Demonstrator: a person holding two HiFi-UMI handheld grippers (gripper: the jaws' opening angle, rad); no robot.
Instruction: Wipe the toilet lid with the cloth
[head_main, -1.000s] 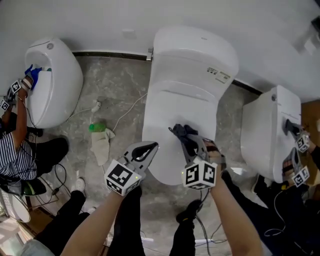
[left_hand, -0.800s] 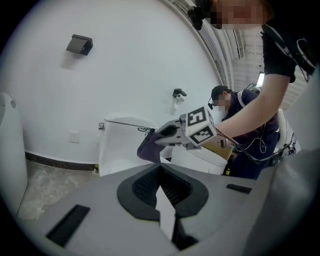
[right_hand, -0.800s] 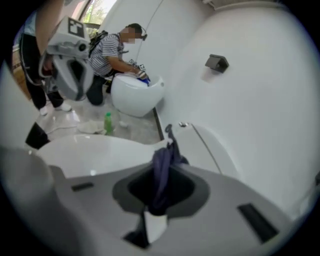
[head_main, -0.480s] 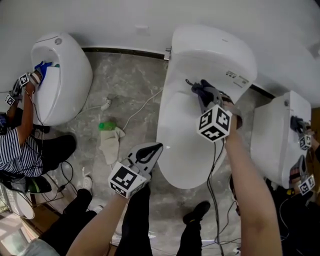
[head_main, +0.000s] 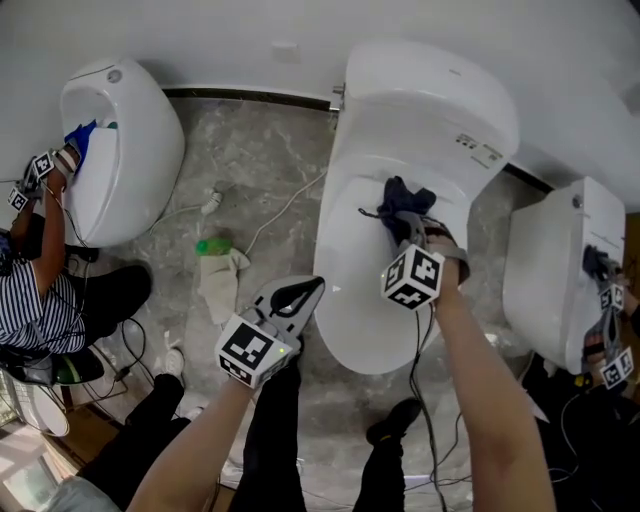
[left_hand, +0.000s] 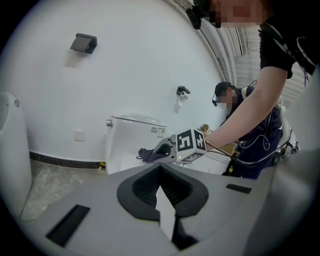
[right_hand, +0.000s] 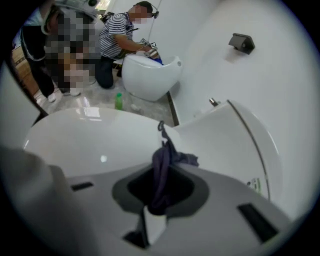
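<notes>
A white toilet with its lid (head_main: 375, 290) down fills the middle of the head view. My right gripper (head_main: 398, 222) is shut on a dark cloth (head_main: 402, 200) (right_hand: 162, 165) and presses it on the lid's back part, just before the tank (head_main: 430, 100). In the left gripper view the cloth (left_hand: 146, 154) shows at the right gripper's tip. My left gripper (head_main: 292, 298) hangs shut and empty over the floor, beside the lid's left front edge.
A second toilet (head_main: 125, 140) stands at the left with a person in a striped shirt (head_main: 30, 300) working at it. A green bottle (head_main: 213, 246) and a pale rag (head_main: 220, 283) lie on the marble floor between. A third toilet (head_main: 560, 270) stands at the right. Cables (head_main: 425, 400) trail below.
The right gripper swept the cloth from the lid's front up to the tank, then drew it back to the lid's rear part. The left gripper stayed nearly still.
</notes>
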